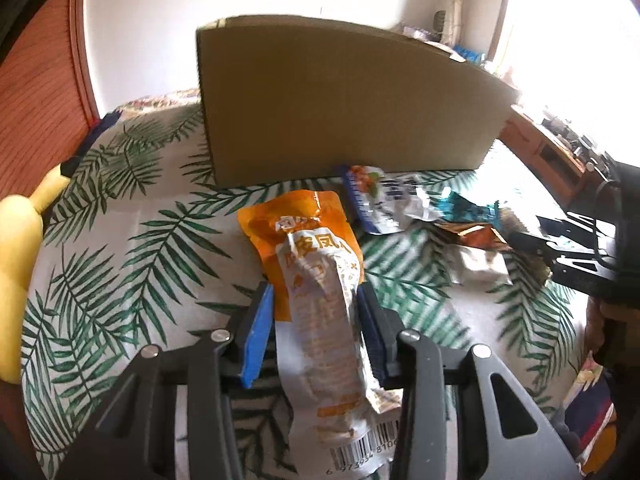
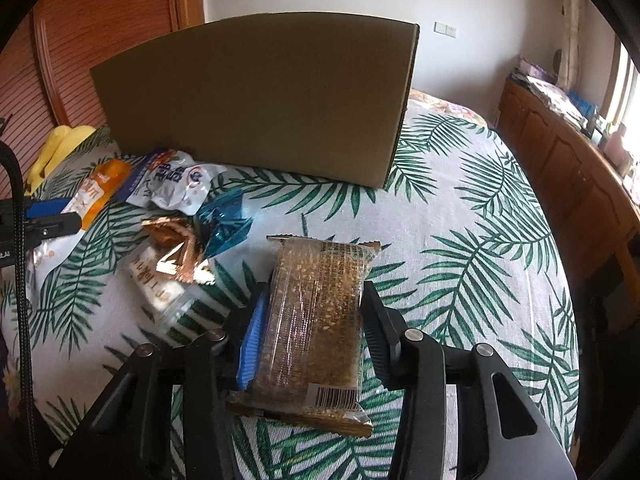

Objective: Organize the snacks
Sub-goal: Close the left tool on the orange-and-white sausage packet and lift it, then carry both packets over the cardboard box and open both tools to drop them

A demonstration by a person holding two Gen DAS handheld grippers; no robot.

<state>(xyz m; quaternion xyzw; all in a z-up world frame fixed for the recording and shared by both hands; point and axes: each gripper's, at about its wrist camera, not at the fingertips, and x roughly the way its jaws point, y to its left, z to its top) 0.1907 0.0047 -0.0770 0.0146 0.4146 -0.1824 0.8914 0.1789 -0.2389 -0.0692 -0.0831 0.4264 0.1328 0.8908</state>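
On the bed, leaf-print cover point(image 2: 460, 216):
Left gripper point(image 1: 316, 320): jaws narrowed, both pads pressed on orange pouch point(image 1: 312, 264), one at each side; pouch lies lengthwise between them, barcode end nearest the camera.
Right gripper point(image 2: 312, 320): jaws part-way closed, clamped on sesame bar point(image 2: 316, 320) in clear wrapper, pads against both long edges.
Box point(image 2: 256, 104): cardboard, upright, far side of cover, behind both held packs.
Loose snacks: white-blue bag point(image 2: 176, 182) near box base; teal wrapper point(image 2: 224, 220) and copper wrapper point(image 2: 180, 252) just nearer; clear pack point(image 2: 160, 284) beneath them.
Yellow plush point(image 1: 20, 248): far left edge.
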